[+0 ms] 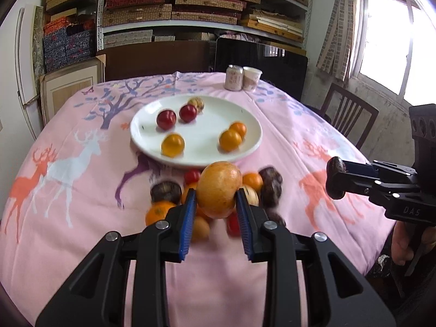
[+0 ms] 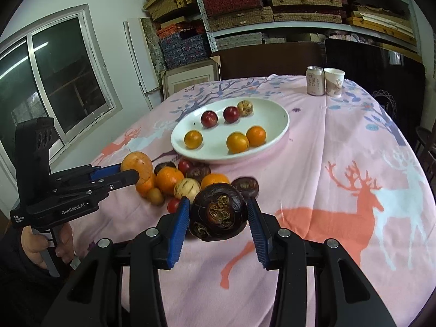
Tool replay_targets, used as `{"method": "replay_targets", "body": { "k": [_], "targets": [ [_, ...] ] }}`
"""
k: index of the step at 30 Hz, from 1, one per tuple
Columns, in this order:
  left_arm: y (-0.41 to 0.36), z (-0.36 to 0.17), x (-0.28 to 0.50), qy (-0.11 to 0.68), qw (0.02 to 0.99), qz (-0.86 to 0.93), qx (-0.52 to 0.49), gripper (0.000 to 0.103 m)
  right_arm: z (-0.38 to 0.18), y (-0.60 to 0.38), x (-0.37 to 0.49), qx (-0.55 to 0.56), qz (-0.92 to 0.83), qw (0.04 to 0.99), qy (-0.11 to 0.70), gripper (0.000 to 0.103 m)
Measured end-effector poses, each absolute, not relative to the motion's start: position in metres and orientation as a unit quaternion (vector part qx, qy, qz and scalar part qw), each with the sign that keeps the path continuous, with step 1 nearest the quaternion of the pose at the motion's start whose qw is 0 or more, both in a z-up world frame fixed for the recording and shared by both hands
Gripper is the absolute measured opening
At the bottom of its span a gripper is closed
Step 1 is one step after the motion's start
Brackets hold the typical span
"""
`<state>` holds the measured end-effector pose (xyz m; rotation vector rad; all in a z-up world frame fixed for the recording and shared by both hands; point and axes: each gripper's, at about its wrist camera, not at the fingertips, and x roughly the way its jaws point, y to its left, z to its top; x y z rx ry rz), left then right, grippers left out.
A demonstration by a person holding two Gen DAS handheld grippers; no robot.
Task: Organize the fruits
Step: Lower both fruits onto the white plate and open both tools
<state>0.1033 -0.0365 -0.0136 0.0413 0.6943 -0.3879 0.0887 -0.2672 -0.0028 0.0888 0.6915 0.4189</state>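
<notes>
The left gripper (image 1: 216, 207) pointed down and forward over the table (image 1: 81, 231), its jaws closed on a large orange fruit (image 1: 219, 189) pinched between the blue pads (image 1: 189, 218). From the right wrist view the same gripper (image 2: 136, 173) reached in level from the left edge, a hand (image 2: 41, 242) wrapped round its grip below, and the orange fruit (image 2: 136, 164) sat at its tip above the pile. The right gripper (image 2: 218, 218) was tilted the same way, down toward the cloth, jaws closed on a dark brown fruit (image 2: 218, 214) with a wrinkled patch facing the camera. In the left wrist view that gripper (image 1: 336, 181) came in from the right edge, the dark fruit (image 1: 335, 179) at its tip, clear of the table.

Just under both held fruits lay the pile (image 2: 179, 181) of loose ones: oranges, small red ones, dark brown ones and a pale striped one, bunched near the plate's near rim. The white plate (image 2: 272, 114) beyond held two red fruits, three orange ones and one pale one. A can (image 2: 314, 80) and a paper cup (image 2: 335, 81) stood together at the far side.
</notes>
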Motion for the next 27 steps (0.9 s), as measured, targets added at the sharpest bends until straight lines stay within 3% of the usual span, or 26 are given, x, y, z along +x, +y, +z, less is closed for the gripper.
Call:
{"method": "replay_targets", "body": {
  "k": [6, 14, 15, 17, 19, 20, 27],
  "targets": [
    [-0.036, 0.003, 0.184, 0.337, 0.925, -0.175, 0.014, 0.029, 0.017, -0.256, 0.185, 0.041, 0.197, 0.916, 0.346, 0.044],
    [-0.054, -0.020, 0.272, 0.383, 0.908, -0.171, 0.022, 0.030, -0.011, -0.234, 0.280, 0.046, 0.190, 0.902, 0.385, 0.044],
    [-0.054, -0.022, 0.277, 0.384, 0.908, -0.168, 0.020, 0.032, -0.014, -0.235, 0.283, 0.050, 0.191, 0.901, 0.385, 0.045],
    [-0.049, -0.021, 0.279, 0.378, 0.911, -0.166, 0.011, 0.049, -0.013, -0.235, 0.284, 0.053, 0.190, 0.905, 0.377, 0.054],
    [-0.042, -0.013, 0.271, 0.355, 0.921, -0.159, 0.008, 0.074, -0.010, -0.236, 0.279, 0.052, 0.193, 0.907, 0.371, 0.055],
    [-0.040, -0.009, 0.267, 0.344, 0.927, -0.151, 0.010, 0.080, -0.008, -0.235, 0.277, 0.048, 0.191, 0.908, 0.369, 0.055],
    [-0.018, 0.012, 0.209, 0.325, 0.935, -0.141, 0.015, 0.086, 0.007, -0.234, 0.206, 0.012, 0.191, 0.912, 0.362, 0.055]
  ]
}}
